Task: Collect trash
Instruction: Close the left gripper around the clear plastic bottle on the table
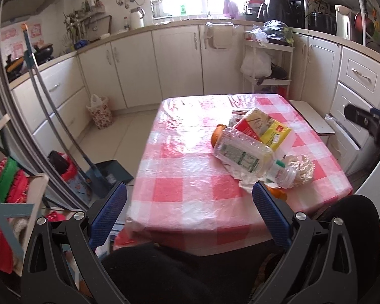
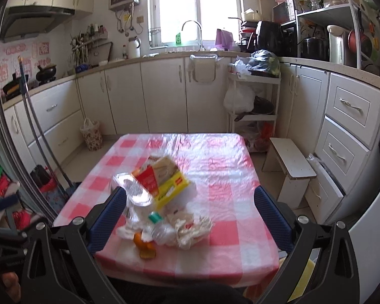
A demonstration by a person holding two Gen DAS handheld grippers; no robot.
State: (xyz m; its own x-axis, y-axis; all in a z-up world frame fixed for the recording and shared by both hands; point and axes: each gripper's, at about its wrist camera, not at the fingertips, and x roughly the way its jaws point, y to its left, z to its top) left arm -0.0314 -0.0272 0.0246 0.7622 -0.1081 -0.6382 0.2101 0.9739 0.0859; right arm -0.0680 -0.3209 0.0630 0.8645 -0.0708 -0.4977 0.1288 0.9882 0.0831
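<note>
The table (image 1: pixel 190 197) w/ pink-white check cloth is the landmark here. All trash lies in 1 heap on it, toward the near right part in the left wrist view.

In the heap: a clear plastic bottle (image 1: pixel 243 153) on its side w/ green-white label, and a yellow-red box (image 1: pixel 262 126) leaning on the far end of the bottle. Nearer to the front edge of the table is a smaller crushed bottle (image 1: pixel 282 172) w/ a green cap, touching crumpled paper (image 1: pixel 301 168). Orange peel (image 1: pixel 278 193) sits just at the front edge, under the small bottle; 1 more orange piece (image 1: pixel 216 134) shows at the far side of the big bottle. White crumpled plastic (image 1: pixel 245 179) lies below the bottles.

Left gripper (image 1: pixel 190 215): fingers spread wide, nothing between them, held in front of the table's near edge, above a dark-clothed lap. Its right finger overlaps the heap in the picture, but if it touches I cannot tell.

Right gripper (image 2: pixel 187 217): also spread wide and empty, above the near half of the table, the heap lying between its 2 fingers in view; contact not clear, picture is blurred there.

Beyond the table, left on the floor by the cabinets, stands a small bin (image 1: pixel 100 112) w/ a bag liner. A white stool (image 2: pixel 288 162) is just right of the table.
</note>
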